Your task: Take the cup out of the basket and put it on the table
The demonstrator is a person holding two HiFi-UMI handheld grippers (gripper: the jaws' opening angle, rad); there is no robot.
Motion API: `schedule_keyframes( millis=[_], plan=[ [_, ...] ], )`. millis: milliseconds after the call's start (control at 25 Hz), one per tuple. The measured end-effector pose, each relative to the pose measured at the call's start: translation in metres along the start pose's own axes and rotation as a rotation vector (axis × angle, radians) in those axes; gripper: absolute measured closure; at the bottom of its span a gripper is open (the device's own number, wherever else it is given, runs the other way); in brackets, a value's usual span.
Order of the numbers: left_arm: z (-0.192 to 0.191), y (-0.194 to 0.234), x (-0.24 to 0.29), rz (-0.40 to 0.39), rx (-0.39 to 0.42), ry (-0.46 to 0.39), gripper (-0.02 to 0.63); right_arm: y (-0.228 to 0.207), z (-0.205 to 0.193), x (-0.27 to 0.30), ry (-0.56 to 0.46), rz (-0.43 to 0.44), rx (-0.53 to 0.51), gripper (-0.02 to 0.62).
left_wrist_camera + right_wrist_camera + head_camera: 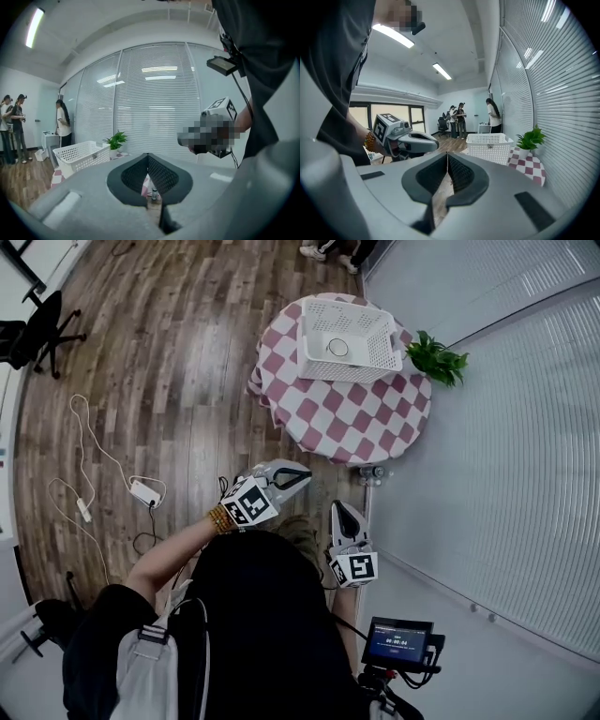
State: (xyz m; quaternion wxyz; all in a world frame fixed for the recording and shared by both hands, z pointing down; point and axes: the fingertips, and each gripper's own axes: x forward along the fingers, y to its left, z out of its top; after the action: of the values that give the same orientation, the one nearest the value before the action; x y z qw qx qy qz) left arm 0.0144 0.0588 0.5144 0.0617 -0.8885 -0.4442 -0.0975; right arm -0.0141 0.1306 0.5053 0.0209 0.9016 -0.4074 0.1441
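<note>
The cup (337, 347) lies inside the white slatted basket (375, 360), near its middle. The basket stands on a round table (328, 423) with a pink checked cloth. Just to the right of the basket a potted plant (437, 359) sits at the table's edge against the blinds. Well short of the basket, across wood floor and the table's near rim, both tongs are empty. The left gripper (300, 474) has its jaws pressed together, and so does the right gripper (338, 508) beside it. A small bottle (371, 472) stands on the floor between the grippers and the basket. A power strip (144, 492) with cables lies far left of it.
</note>
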Motion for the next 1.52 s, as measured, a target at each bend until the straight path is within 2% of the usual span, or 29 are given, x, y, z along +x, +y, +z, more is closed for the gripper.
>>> schedule_keyframes(
  millis=[280,400,560,760,1040,1240,1400,1520],
  plan=[
    [-0.014,0.05,-0.002,0.115,-0.073,0.061,0.601,-0.043,-0.003,0.052,-0.001,0.064,0.075,0.584],
    [-0.016,0.062,0.01,0.144,-0.092,0.085,0.601,-0.071,-0.004,0.083,0.014,0.118,0.075,0.584],
    [-0.017,0.087,0.032,0.182,-0.066,0.136,0.601,-0.112,0.004,0.133,0.054,0.226,0.022,0.584],
    [0.002,0.13,0.069,0.264,-0.063,0.148,0.601,-0.176,0.03,0.199,0.126,0.357,-0.163,0.584],
    [0.012,0.17,0.092,0.382,-0.102,0.132,0.601,-0.238,0.053,0.295,0.269,0.555,-0.509,0.583],
    [0.006,0.187,0.061,0.519,-0.152,0.159,0.601,-0.256,0.05,0.354,0.382,0.689,-0.708,0.583],
    [-0.008,0.194,0.032,0.676,-0.225,0.183,0.601,-0.258,0.031,0.393,0.518,0.871,-0.817,0.58],
    [-0.015,0.195,0.009,0.775,-0.262,0.194,0.601,-0.253,0.005,0.414,0.626,0.987,-0.913,0.536]
  ],
)
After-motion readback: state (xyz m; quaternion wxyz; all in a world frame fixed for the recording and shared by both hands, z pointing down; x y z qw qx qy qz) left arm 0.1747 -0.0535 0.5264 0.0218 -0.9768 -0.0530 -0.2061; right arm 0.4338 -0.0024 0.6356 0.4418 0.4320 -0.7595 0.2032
